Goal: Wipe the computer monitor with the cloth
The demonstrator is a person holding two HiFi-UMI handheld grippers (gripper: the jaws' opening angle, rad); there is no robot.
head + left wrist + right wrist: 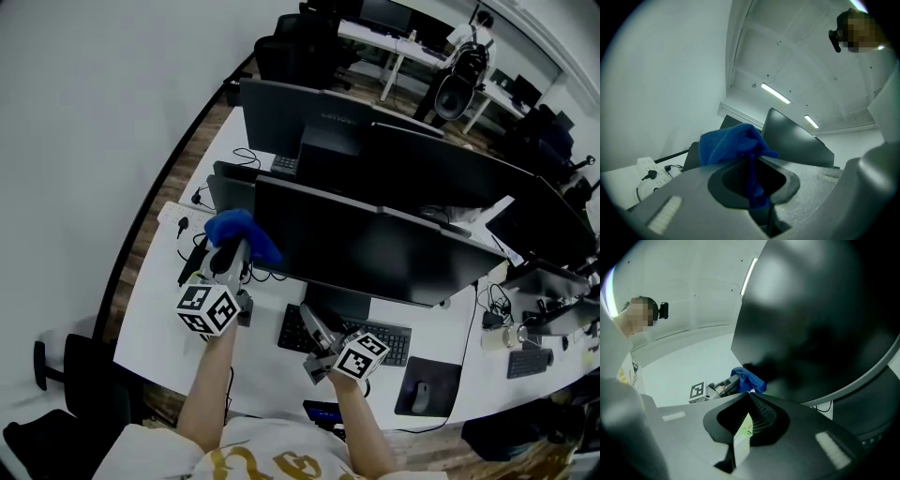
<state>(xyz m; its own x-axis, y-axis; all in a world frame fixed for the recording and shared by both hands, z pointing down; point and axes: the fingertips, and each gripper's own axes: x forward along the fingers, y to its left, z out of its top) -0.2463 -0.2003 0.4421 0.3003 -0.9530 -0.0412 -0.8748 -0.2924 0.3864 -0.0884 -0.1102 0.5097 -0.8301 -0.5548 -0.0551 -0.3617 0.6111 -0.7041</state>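
The wide black computer monitor stands on a white desk, its screen dark. A bunched blue cloth is pinched in my left gripper, which is held up at the monitor's left edge. In the left gripper view the cloth bulges over the closed jaws, with the monitor just beyond. My right gripper is low in front of the monitor's stand, shut with nothing in it. From the right gripper view, the dark screen fills the upper right and the cloth shows by its lower left corner.
A black keyboard lies under the monitor, with a mouse on a dark pad to its right. A white power strip and cables lie at the desk's left. More monitors stand behind, and office chairs farther back.
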